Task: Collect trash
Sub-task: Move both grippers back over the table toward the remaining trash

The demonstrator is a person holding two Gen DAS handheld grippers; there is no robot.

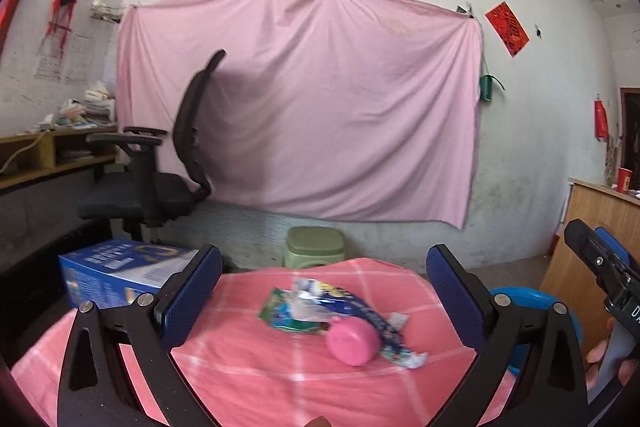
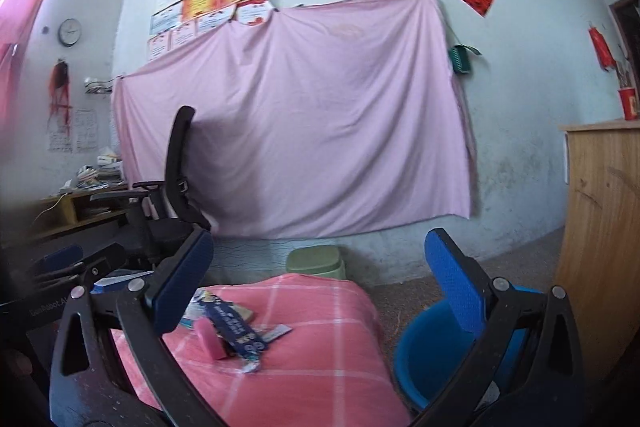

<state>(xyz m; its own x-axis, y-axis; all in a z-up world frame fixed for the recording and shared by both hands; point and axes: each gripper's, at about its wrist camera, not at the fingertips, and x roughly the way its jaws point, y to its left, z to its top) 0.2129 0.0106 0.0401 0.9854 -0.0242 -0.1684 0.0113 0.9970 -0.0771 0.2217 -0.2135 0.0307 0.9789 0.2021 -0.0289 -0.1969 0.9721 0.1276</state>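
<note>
Crumpled wrappers lie on a table under a pink checked cloth (image 1: 248, 379): a green wrapper (image 1: 280, 311) and a long blue wrapper (image 1: 372, 315) (image 2: 236, 327). A pink round lid-like object (image 1: 352, 341) (image 2: 210, 339) rests against them. A blue bin (image 2: 432, 347) (image 1: 520, 297) stands on the floor right of the table. My left gripper (image 1: 324, 259) is open above the near side of the table, nothing between its fingers. My right gripper (image 2: 318, 241) is open too, empty, over the table's right side near the bin.
A black office chair (image 1: 160, 187) and a blue cardboard box (image 1: 116, 267) stand to the left. A green stool (image 1: 314, 247) sits beyond the table under a pink sheet hung on the wall. A wooden cabinet (image 2: 600, 227) stands at the right.
</note>
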